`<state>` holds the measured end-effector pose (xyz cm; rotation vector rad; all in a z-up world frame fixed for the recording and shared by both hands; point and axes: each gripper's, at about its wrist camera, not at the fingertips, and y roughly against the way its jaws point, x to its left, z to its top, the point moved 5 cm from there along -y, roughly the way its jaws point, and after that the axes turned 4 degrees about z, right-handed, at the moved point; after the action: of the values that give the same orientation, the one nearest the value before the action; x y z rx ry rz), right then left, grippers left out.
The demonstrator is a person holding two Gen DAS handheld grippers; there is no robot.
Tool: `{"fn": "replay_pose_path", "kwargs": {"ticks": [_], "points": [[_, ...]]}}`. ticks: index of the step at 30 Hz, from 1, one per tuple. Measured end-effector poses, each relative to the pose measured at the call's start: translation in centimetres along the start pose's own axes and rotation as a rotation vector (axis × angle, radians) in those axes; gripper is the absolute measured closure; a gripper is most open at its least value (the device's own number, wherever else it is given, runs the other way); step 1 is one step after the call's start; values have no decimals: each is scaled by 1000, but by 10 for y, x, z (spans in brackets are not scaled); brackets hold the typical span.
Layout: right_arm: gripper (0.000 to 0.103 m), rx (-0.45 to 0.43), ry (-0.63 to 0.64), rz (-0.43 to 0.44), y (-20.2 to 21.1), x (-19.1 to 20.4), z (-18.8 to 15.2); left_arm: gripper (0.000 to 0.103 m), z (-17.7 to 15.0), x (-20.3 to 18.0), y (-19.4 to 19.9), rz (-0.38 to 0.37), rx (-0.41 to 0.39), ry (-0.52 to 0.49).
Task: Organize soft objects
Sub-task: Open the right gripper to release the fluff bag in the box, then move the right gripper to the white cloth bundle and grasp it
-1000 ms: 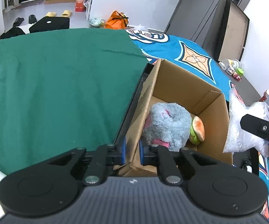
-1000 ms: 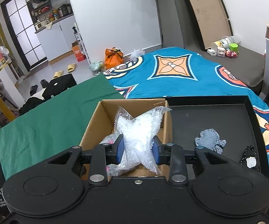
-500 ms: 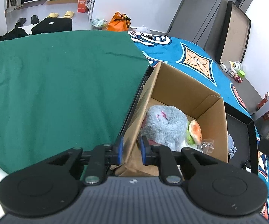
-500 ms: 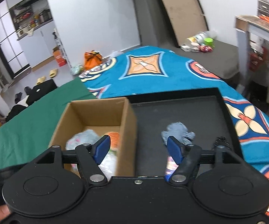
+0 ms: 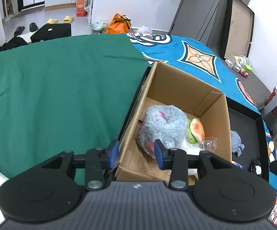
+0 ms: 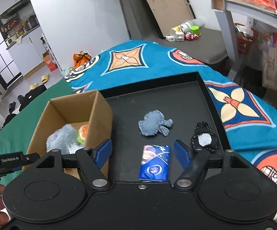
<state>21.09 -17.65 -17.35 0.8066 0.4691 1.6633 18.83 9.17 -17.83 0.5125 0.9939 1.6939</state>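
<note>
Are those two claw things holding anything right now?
No. The right gripper is open above a blue packet, not touching it; the left gripper straddles the cardboard box wall, open.

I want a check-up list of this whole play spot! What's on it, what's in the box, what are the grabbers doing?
Surface: black tray on a blue patterned blanket beside a green cloth.
Job's things: cardboard box holds a grey plush, a burger plush and a clear bag; on the tray lie a blue-grey plush, a blue packet and a black-and-white plush.
Clutter: nothing seen.
Grippers: left gripper open over the box's near wall; right gripper open over the packet.
Cables: nothing seen.
Surroundings: orange bag, slippers, leaning board.
</note>
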Motion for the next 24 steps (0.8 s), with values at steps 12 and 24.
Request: {"fn": "replay_pose_path", "kwargs": {"ticks": [12, 24], "points": [[24, 91, -78, -27, -16, -31, -38, 55, -2, -13, -1, 48, -5, -52], [24, 208, -119, -27, -48, -35, -73, 52, -3, -23, -5, 96, -6, -88]]}}
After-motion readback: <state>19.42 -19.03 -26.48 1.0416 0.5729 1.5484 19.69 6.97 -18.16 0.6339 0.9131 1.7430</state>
